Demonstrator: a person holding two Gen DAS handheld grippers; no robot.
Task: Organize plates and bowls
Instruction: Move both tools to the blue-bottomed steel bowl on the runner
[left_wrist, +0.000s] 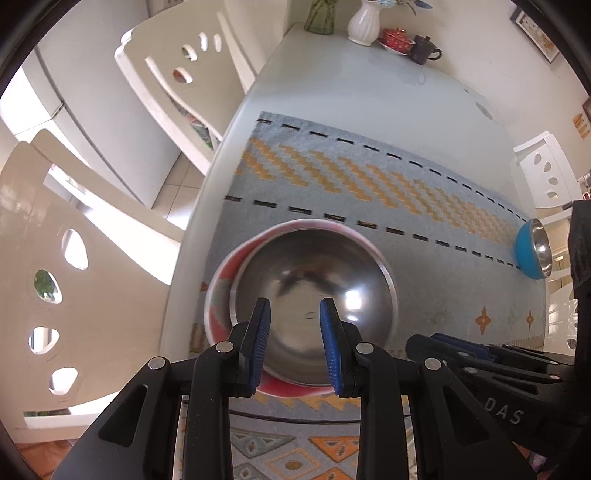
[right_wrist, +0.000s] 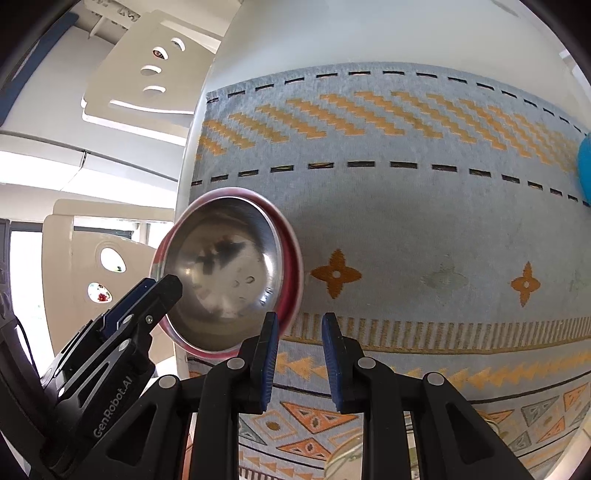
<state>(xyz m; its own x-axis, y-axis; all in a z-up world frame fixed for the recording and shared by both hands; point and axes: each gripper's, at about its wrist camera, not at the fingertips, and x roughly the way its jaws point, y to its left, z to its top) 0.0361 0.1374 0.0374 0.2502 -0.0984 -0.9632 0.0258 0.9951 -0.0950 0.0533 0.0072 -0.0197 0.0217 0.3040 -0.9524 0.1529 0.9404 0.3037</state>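
Observation:
A steel bowl (left_wrist: 314, 295) sits nested inside a red bowl (left_wrist: 218, 291) on the patterned mat near the table's left edge. My left gripper (left_wrist: 295, 314) hangs just above the steel bowl, pointing down, its blue pads a narrow gap apart with nothing between them. From the right wrist view the nested bowls (right_wrist: 225, 273) lie to the left, with the left gripper (right_wrist: 162, 288) at their left rim. My right gripper (right_wrist: 299, 325) hovers over the mat beside the red rim (right_wrist: 291, 258), closed to a narrow empty gap. A blue bowl (left_wrist: 524, 251) lies tipped at the mat's right end.
The grey mat (left_wrist: 406, 236) with orange zigzags covers the white table (left_wrist: 369, 85). White chairs (left_wrist: 177, 77) stand along the left edge. A white vase (left_wrist: 365, 22), a red cup (left_wrist: 395, 37) and a dark teapot (left_wrist: 424, 50) stand at the far end.

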